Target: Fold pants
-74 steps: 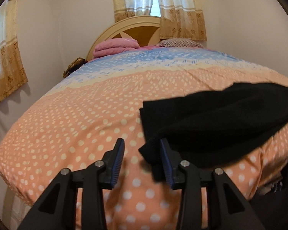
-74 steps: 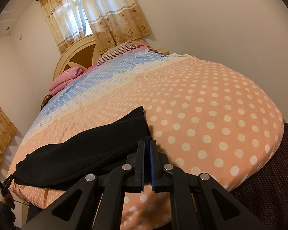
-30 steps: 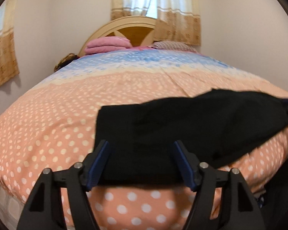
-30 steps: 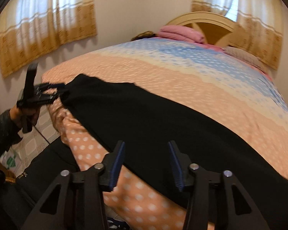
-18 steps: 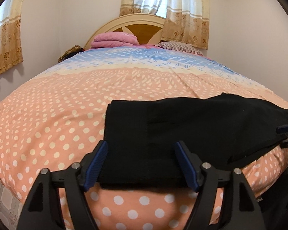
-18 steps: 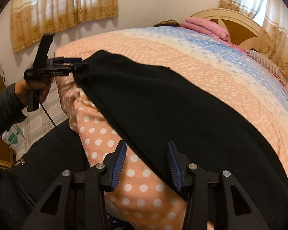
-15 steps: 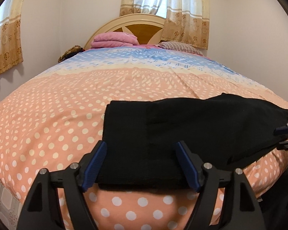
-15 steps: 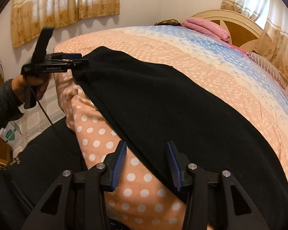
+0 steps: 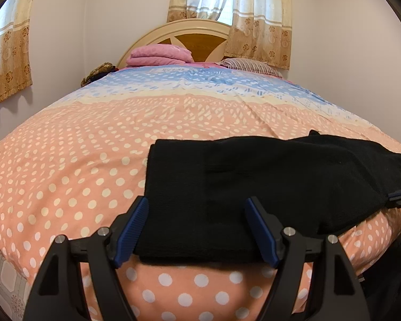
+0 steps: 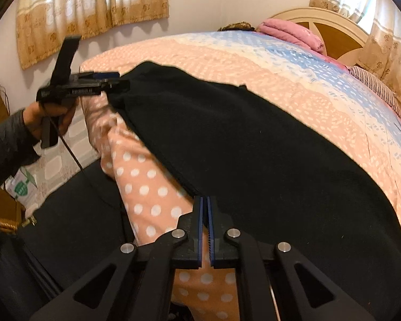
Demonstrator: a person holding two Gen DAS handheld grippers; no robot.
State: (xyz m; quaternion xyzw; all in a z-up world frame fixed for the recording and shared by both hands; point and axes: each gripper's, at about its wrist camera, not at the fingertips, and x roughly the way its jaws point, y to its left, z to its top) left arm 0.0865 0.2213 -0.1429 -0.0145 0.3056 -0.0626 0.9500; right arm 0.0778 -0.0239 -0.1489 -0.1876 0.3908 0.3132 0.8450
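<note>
The pants (image 9: 254,187), one black pair, lie across the near edge of the bed (image 9: 93,147), filling the lower right of our left view and the centre of our right view. Our left gripper (image 9: 196,230) is spread wide, its two blue-padded fingers (image 9: 132,227) straddling the folded end. Our right gripper (image 10: 205,234) is pressed together at the pants' lower edge; we cannot tell whether cloth is pinched. At upper left of the right view the left tool carries a label too blurred to read. We count two pink blankets (image 9: 160,54), one striped pillow (image 9: 251,67), two curtained windows (image 10: 91,8).
</note>
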